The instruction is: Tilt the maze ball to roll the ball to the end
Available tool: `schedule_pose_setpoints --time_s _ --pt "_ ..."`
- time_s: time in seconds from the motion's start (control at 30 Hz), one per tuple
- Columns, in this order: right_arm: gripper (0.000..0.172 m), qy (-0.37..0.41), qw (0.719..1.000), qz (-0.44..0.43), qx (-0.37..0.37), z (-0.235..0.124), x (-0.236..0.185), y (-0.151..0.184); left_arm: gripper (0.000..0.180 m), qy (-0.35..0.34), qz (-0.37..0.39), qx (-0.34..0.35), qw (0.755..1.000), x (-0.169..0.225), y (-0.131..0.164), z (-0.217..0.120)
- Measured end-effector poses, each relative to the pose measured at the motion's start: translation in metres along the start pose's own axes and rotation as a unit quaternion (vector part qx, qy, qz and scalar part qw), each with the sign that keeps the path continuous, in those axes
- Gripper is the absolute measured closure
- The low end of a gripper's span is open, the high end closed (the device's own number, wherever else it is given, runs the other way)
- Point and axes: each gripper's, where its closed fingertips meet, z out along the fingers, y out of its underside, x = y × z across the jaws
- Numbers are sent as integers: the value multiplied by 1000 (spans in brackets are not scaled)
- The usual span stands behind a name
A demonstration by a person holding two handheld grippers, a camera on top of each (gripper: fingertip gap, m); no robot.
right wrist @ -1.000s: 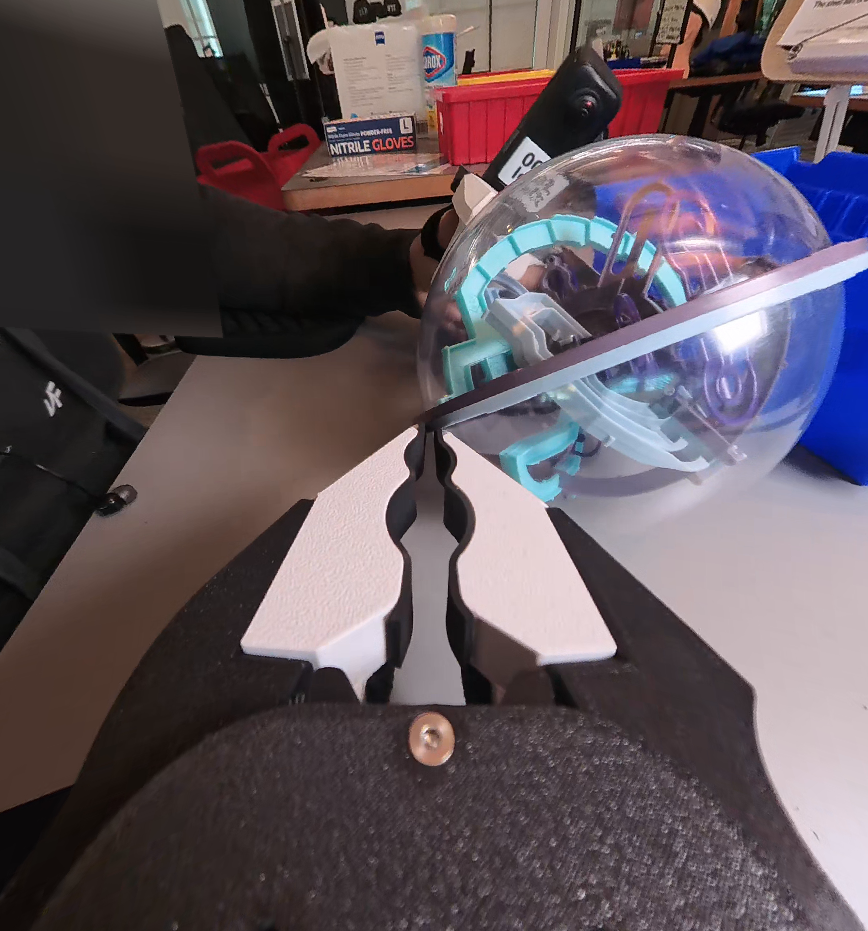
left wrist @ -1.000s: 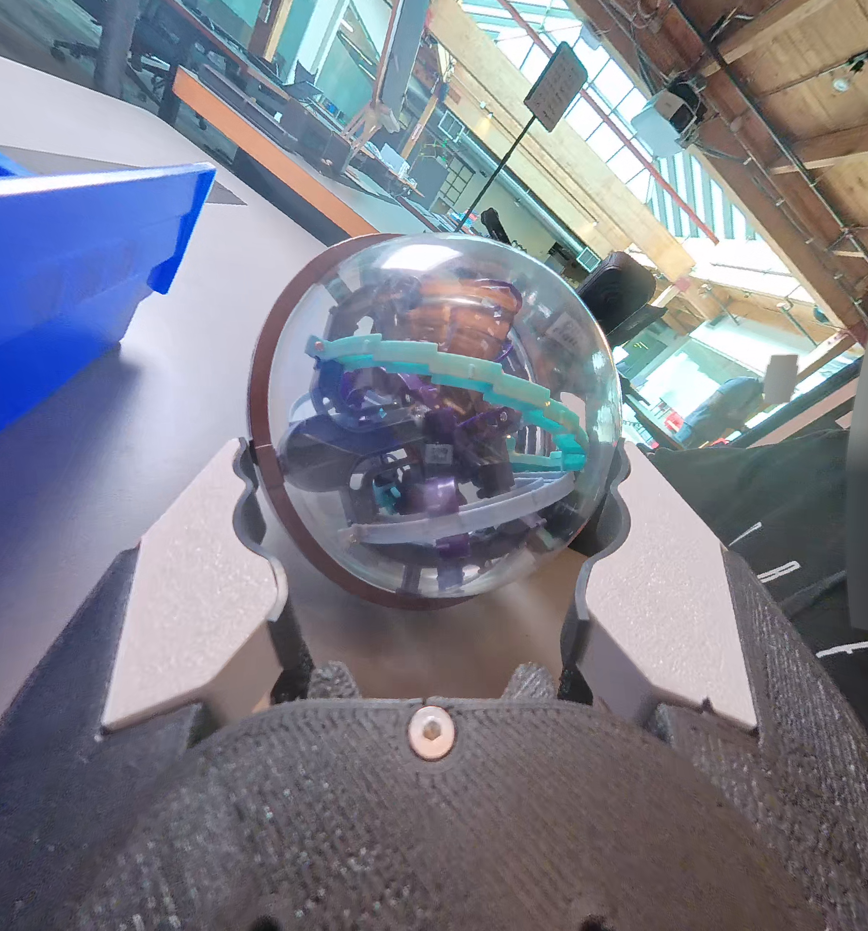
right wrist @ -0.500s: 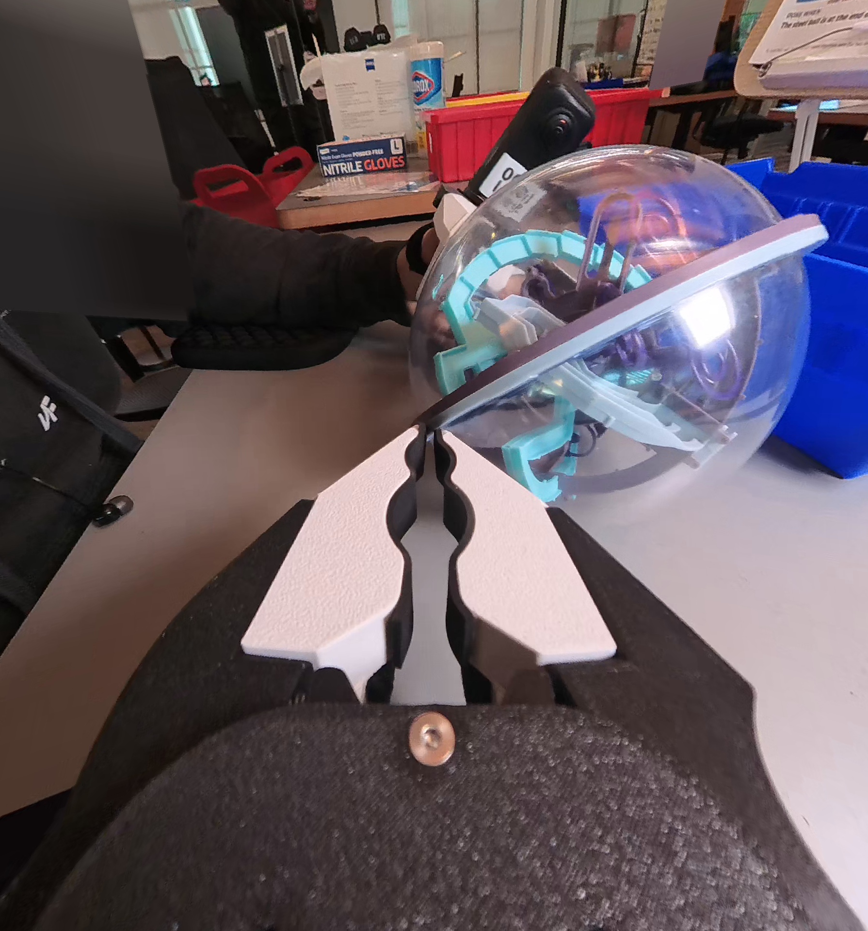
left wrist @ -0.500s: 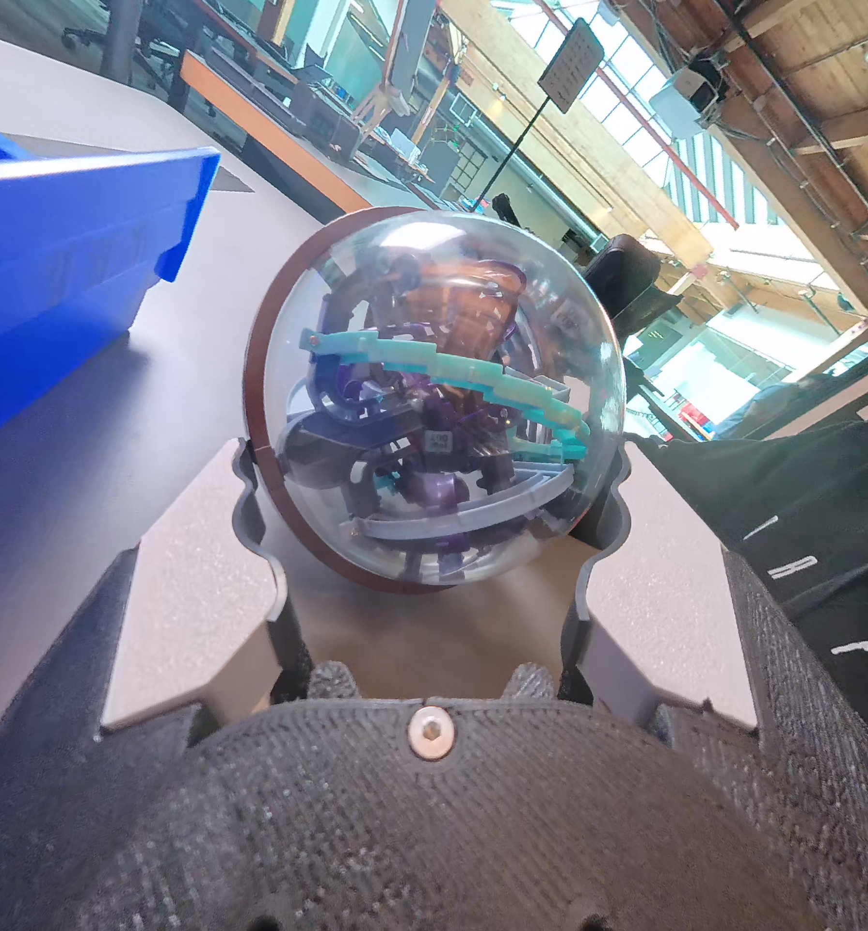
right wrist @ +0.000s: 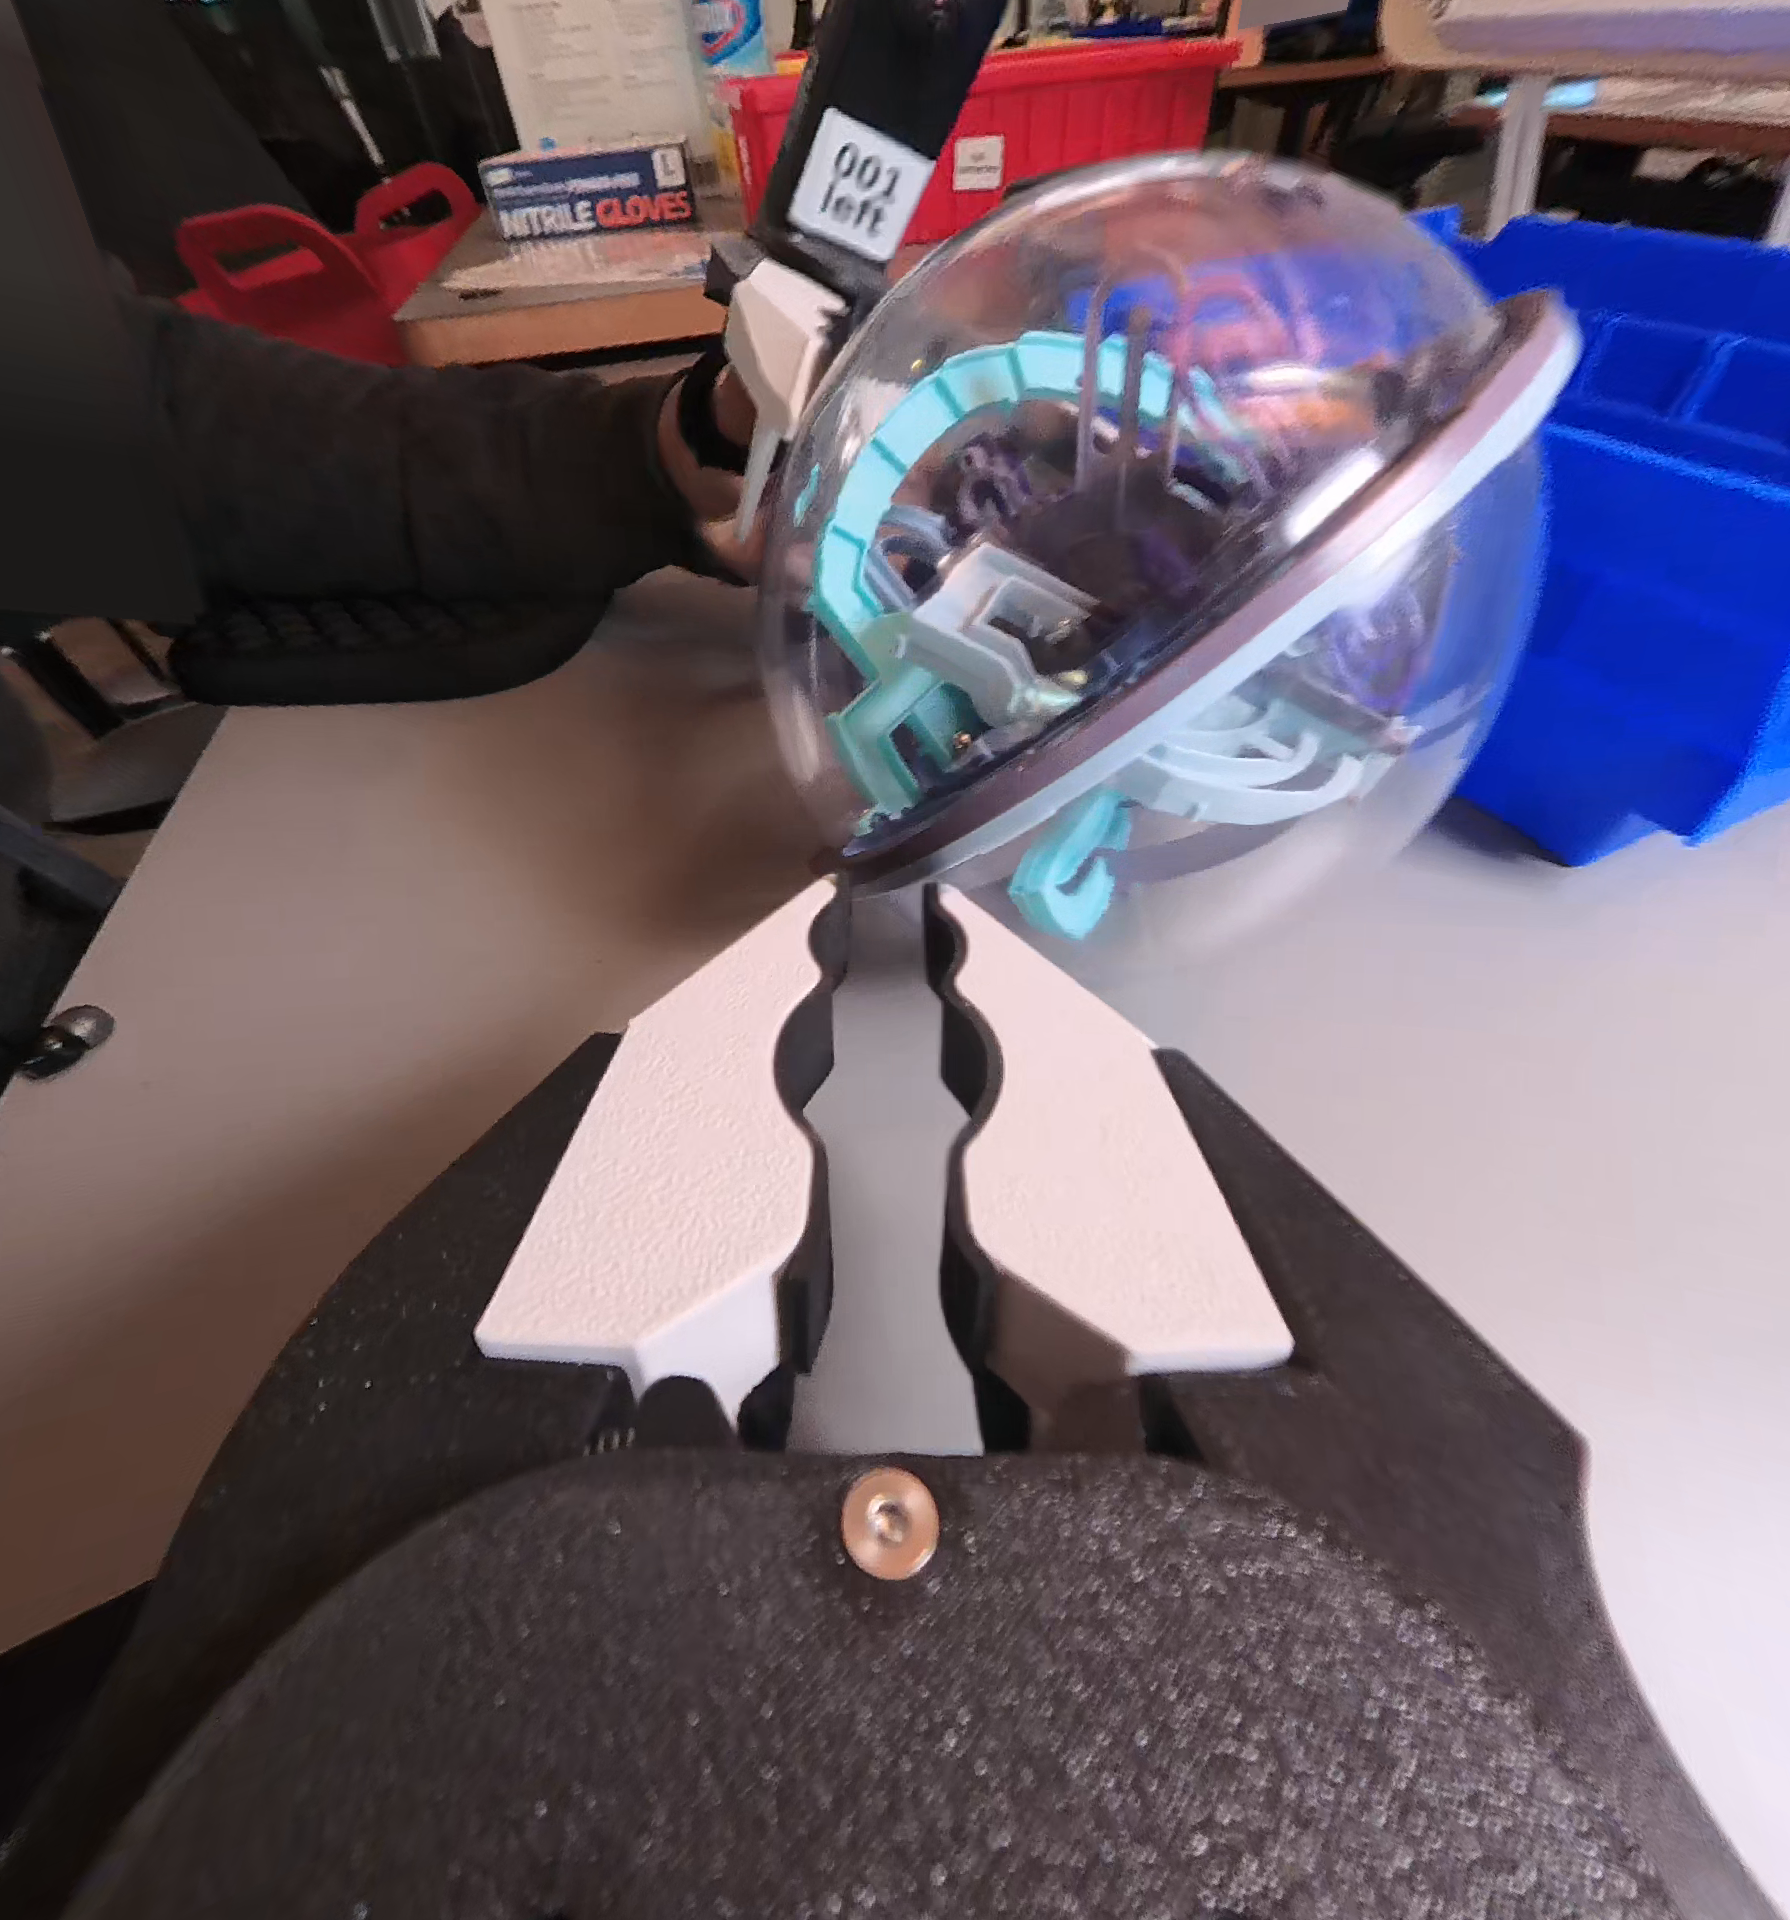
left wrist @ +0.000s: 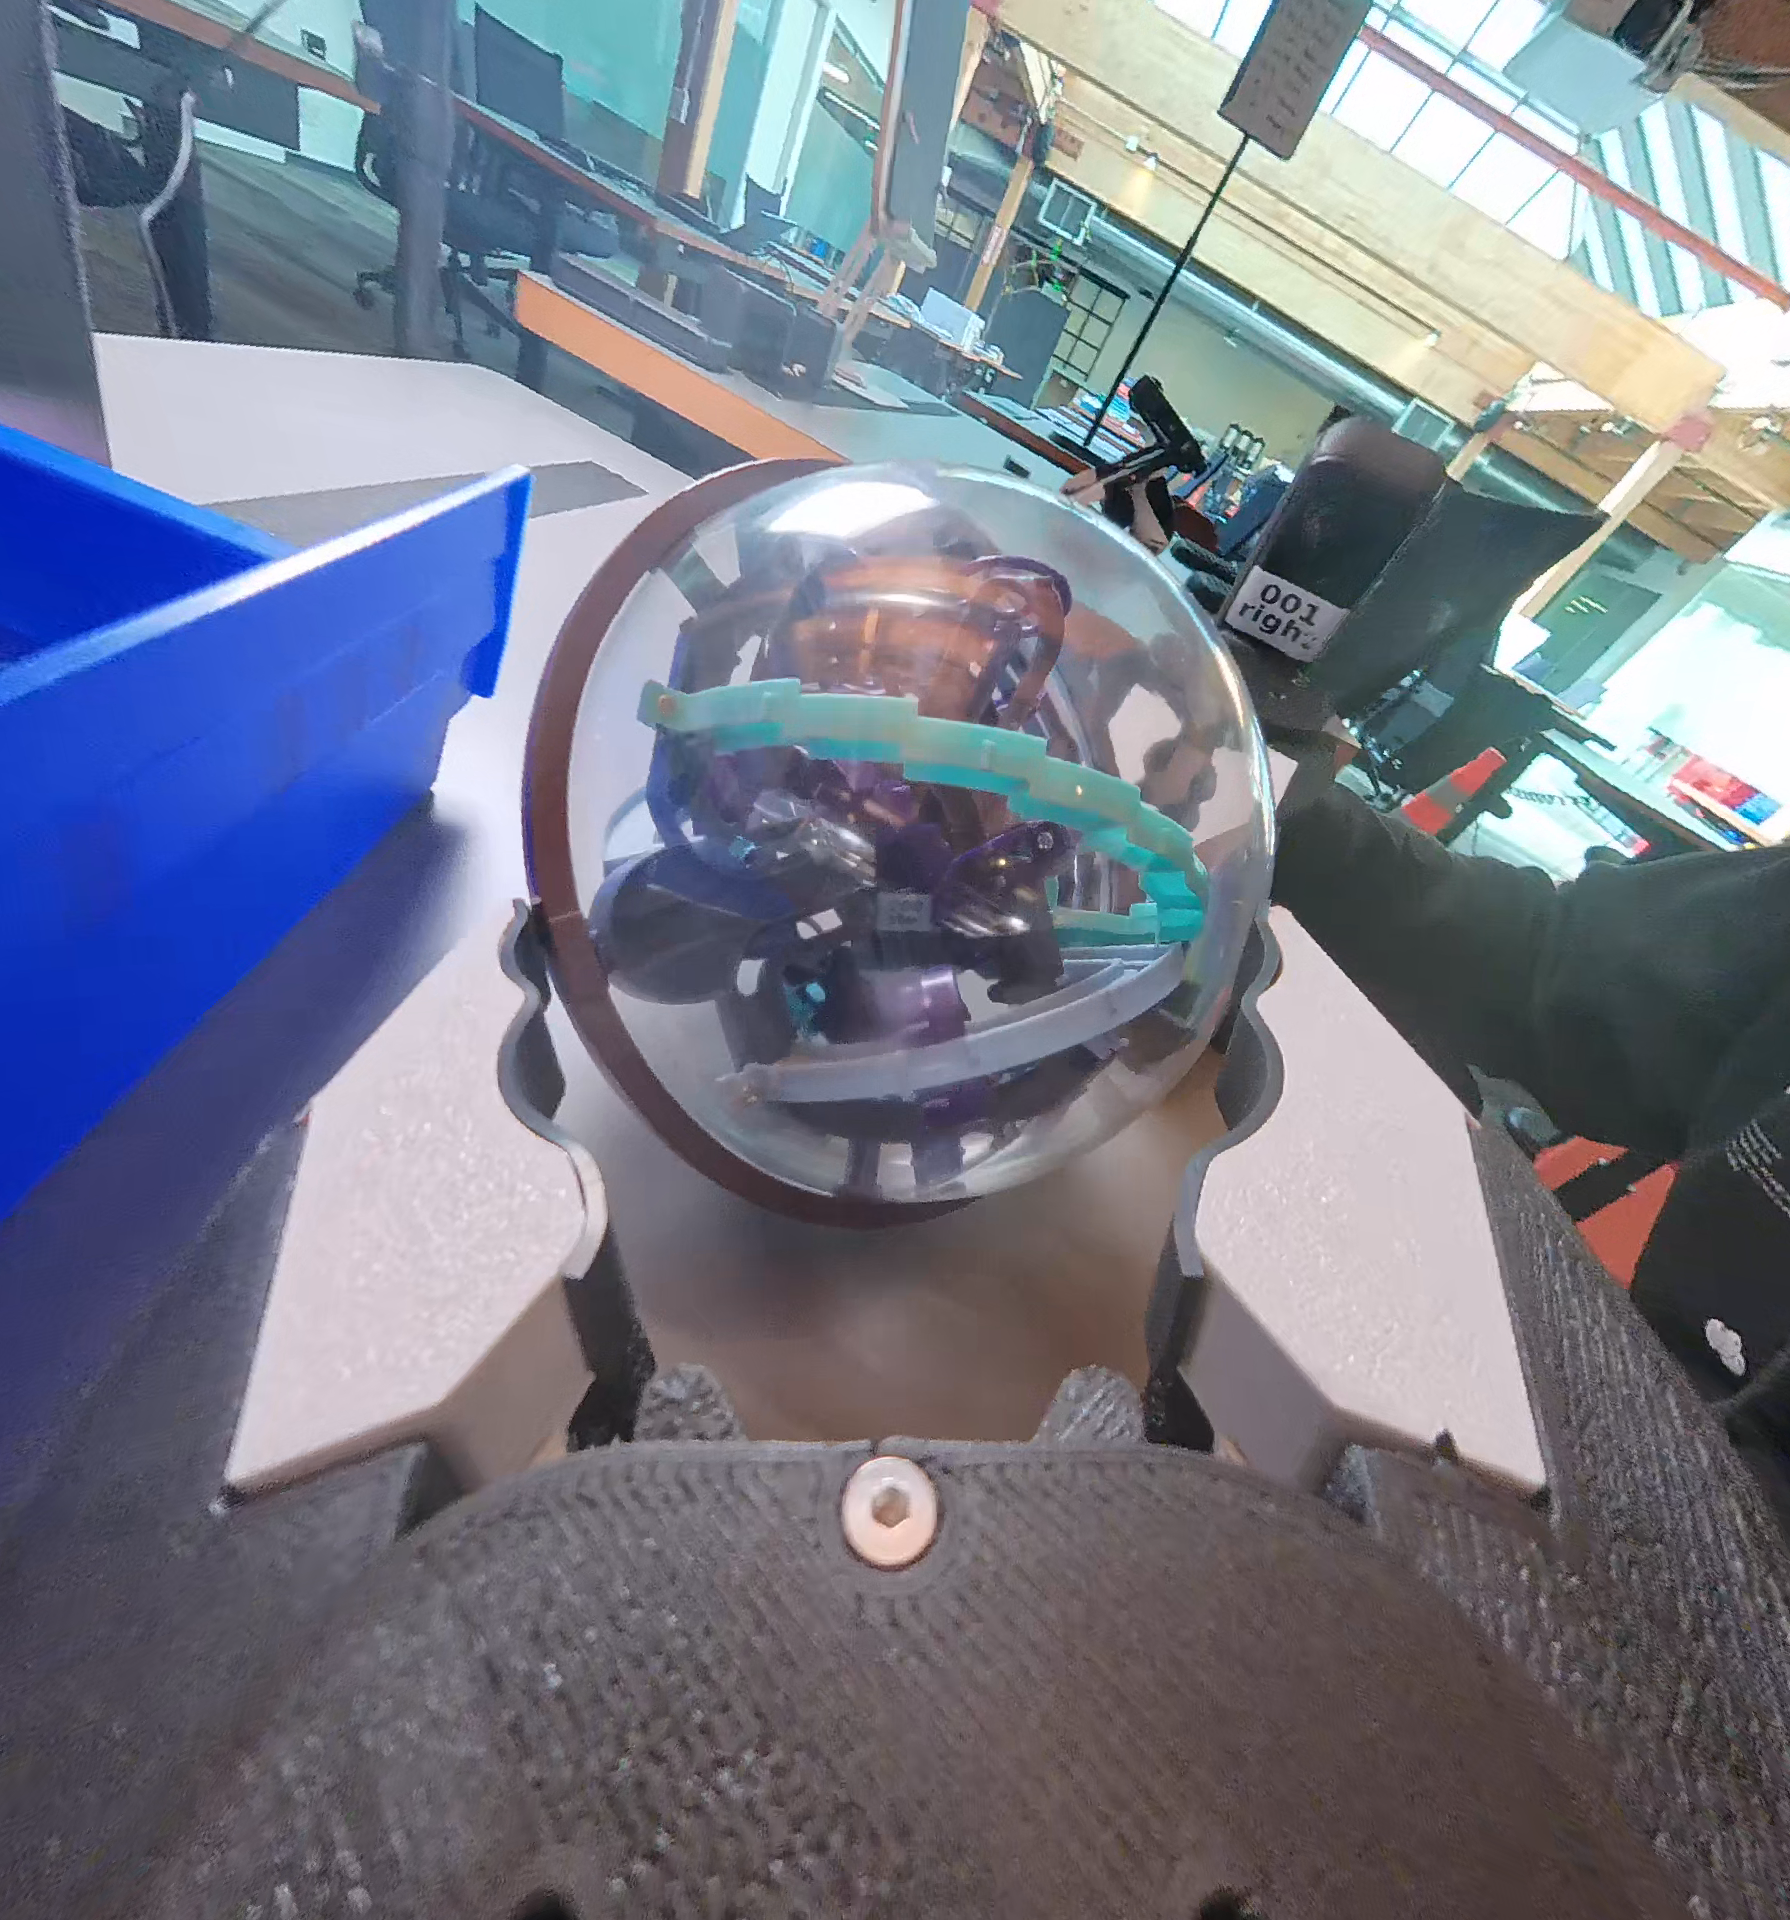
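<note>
Clearly, the clear maze ball [left wrist: 896, 831] is clamped between the widely spread fingers of the left tongs [left wrist: 886, 997], both pads being pressed against its sides. It is held tilted above the pale counter [right wrist: 1493, 1091], with its dark equatorial ring [right wrist: 1286, 613] slanting. Teal and purple tracks are seen inside. The right tongs [right wrist: 886, 914] are parted by a narrow gap just below the ring's lower edge, and nothing is pinched by them. A blue bin [left wrist: 143, 727] is seen beside the ball, on the counter.
</note>
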Motion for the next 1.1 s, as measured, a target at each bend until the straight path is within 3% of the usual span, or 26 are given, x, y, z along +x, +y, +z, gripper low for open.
schedule_pose_setpoints --time_s 0.03,0.1,0.13,0.23,0.4,0.67,0.83,0.97,1.1 --pt "151 17 1000 3 9 -4 7 -5 52 -6 -1 4 1000 -2 -2 -1" --pt "100 72 996 8 42 -15 28 -19 55 -9 4 8 1000 -3 -4 -2" --pt "83 94 994 6 61 -20 36 -26 55 -9 7 9 1000 -2 -5 -1" --pt "63 124 987 -8 103 -22 47 -41 56 -10 29 19 999 3 -10 7" --pt "59 94 991 17 91 -6 45 -30 41 22 97 -4 995 21 0 13" --pt "68 67 985 122 101 -7 52 -24 35 -91 219 -75 969 -3 22 33" --pt "71 39 986 147 67 -2 43 -14 36 -66 183 -75 978 4 18 26" --pt "78 4 995 95 -16 8 21 9 36 -15 102 -60 993 15 12 14" --pt "61 35 999 17 -36 7 20 9 37 -2 75 -56 996 14 12 5"
